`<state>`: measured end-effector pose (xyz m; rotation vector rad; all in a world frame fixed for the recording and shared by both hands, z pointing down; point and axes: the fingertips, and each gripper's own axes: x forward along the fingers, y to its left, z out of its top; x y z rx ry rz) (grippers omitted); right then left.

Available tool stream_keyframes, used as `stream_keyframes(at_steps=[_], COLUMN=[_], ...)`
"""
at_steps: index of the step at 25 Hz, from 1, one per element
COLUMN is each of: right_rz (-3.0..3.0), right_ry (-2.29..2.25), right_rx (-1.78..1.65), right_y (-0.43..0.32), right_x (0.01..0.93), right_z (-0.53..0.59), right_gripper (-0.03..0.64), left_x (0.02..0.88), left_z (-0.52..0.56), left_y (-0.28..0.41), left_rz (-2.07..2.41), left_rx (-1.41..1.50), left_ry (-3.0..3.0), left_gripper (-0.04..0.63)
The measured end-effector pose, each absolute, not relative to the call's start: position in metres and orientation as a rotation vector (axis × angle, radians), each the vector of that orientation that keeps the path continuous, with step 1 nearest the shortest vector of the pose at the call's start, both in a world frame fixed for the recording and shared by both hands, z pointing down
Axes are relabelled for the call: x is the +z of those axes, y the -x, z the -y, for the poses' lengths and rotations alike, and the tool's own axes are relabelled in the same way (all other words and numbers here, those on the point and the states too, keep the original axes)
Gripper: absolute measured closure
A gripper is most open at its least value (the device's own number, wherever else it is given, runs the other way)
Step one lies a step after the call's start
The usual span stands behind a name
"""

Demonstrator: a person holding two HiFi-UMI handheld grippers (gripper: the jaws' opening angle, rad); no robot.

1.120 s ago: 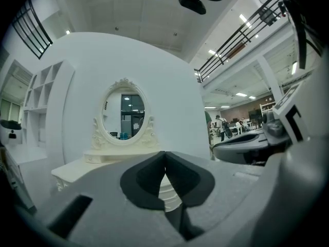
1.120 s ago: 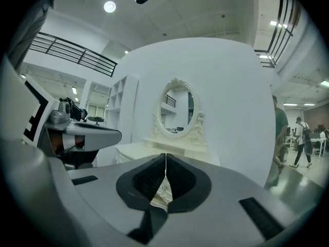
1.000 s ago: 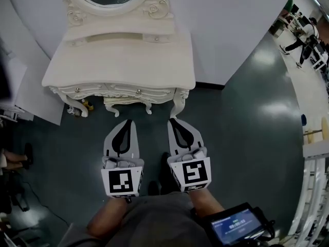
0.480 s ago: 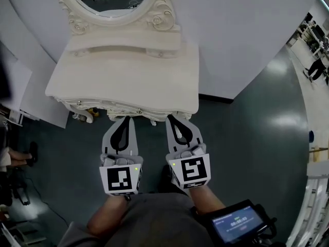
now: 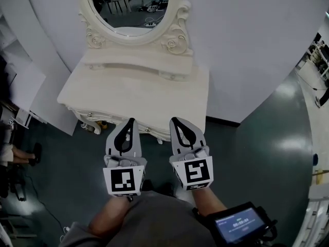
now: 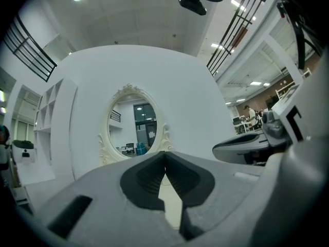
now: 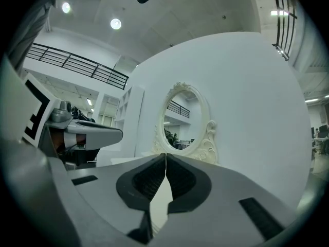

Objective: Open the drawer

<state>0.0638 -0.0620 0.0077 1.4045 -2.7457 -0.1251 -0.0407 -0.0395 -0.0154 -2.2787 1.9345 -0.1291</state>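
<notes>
Drawer (image 5: 105,119) sits closed in the vanity (image 5: 134,92) front, under the tabletop's near edge. Left gripper (image 5: 129,122) and right gripper (image 5: 175,120) point level at that edge, jaws fully together, holding nothing.

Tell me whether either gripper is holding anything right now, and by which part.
Nothing is held. The left gripper and right gripper both have their jaws together with nothing between them, by the dressing table.
</notes>
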Motion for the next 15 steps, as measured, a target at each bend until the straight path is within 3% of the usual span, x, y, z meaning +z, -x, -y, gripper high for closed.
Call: stream_keyframes(at_steps=[15], right_rz=[2.606], right_ry=[-1.383], right_rx=[0.117], right_y=[-0.035], right_x=[0.092], right_z=[0.063], right_gripper=[0.603], left_x=[0.079], left_z=[0.059], left_y=[0.064], left_rz=[-1.95], left_rx=[-0.291], left_ry=[2.485], left_gripper=[0.58])
